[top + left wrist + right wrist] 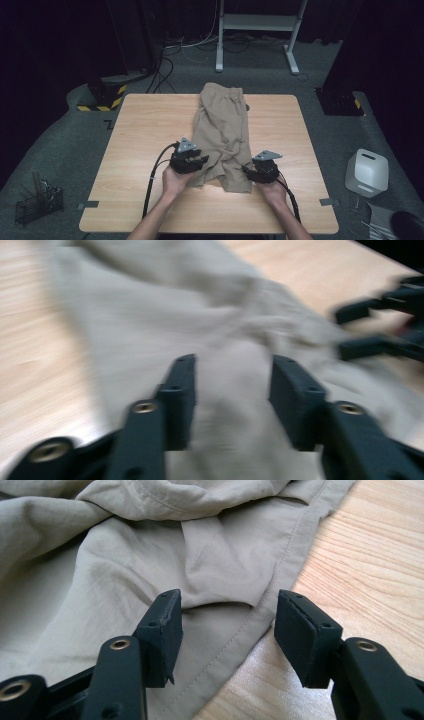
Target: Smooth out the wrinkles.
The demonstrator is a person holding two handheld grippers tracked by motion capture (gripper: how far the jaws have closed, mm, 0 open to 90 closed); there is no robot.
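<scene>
A pair of beige shorts (222,130) lies along the middle of the wooden table (145,130), waistband at the far edge and legs toward me. My left gripper (199,161) hovers over the near left leg, and in the left gripper view its jaws (232,371) stand apart over rumpled cloth (200,315), blurred. At the near right leg, my right gripper (250,172) is open. The right gripper view shows its jaws (227,605) straddling the stitched hem (235,635) without pressing it. The right gripper (380,325) also appears far right in the left gripper view.
On the floor, a white box (366,172) sits right of the table and a wire basket (39,202) left of it. A yellow-and-black striped base (102,97) and a white stand (260,30) with cables are beyond the far edge.
</scene>
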